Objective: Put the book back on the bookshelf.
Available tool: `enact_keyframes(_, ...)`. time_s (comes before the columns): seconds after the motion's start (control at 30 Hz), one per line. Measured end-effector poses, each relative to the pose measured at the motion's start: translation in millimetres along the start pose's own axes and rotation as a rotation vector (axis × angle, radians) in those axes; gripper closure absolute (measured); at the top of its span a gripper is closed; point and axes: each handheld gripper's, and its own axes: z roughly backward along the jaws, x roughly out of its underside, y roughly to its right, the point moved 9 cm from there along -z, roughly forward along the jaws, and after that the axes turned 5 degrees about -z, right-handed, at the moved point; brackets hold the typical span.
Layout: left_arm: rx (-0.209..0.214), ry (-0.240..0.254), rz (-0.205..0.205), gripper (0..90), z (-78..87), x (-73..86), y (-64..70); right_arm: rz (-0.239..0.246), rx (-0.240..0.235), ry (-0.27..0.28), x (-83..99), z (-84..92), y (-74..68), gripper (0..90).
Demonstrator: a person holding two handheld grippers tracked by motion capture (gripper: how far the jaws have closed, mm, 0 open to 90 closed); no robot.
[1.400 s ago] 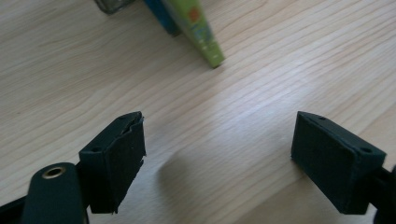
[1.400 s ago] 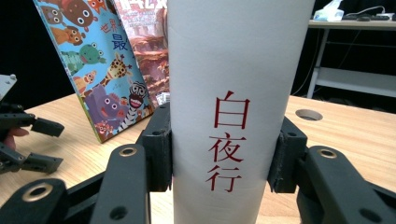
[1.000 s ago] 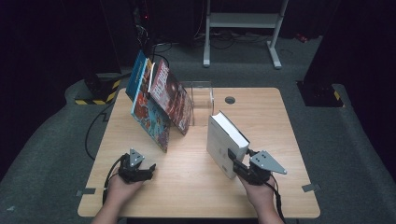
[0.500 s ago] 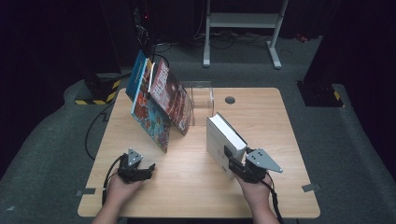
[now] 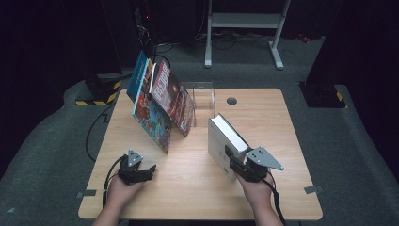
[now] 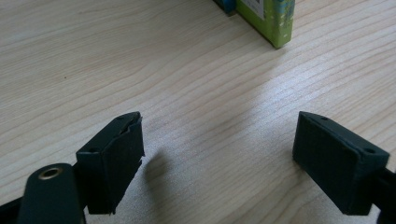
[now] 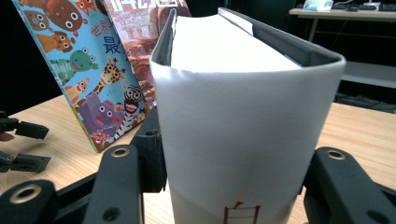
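Observation:
A thick white book [image 5: 225, 139] stands upright on the wooden table [image 5: 263, 122], right of the middle. My right gripper [image 5: 234, 159] is shut on its near end. In the right gripper view the black jaws press both covers of the white book [image 7: 238, 126], spine toward the camera. Near the front left, my left gripper [image 5: 148, 170] rests low over the table. In the left gripper view my left gripper [image 6: 219, 158] is open, with bare wood between the jaws.
Three colourful books [image 5: 160, 103] lean together at the back left against a clear stand [image 5: 202, 96]. The animal-cover book [image 7: 88, 70] is the nearest of them. A green book corner [image 6: 271, 18] lies ahead of the left gripper. A round hole [image 5: 231, 100] is at the back.
My right gripper has shifted slightly to the left with the white book in it. The left gripper has stayed in place.

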Motion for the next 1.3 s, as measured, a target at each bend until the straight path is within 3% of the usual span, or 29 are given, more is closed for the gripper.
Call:
enact_keyframes(0.63,0.011,-0.002,0.023,16.6,-0.3,0.7,-0.7,-0.005,0.028,-0.026,-3.6,-2.8,-1.4,54.0)
enact_keyframes(1.3,0.022,-0.009,0.03,16.5,-0.5,1.3,-1.9,-0.013,0.084,-0.018,-25.6,-11.9,1.9,54.3)
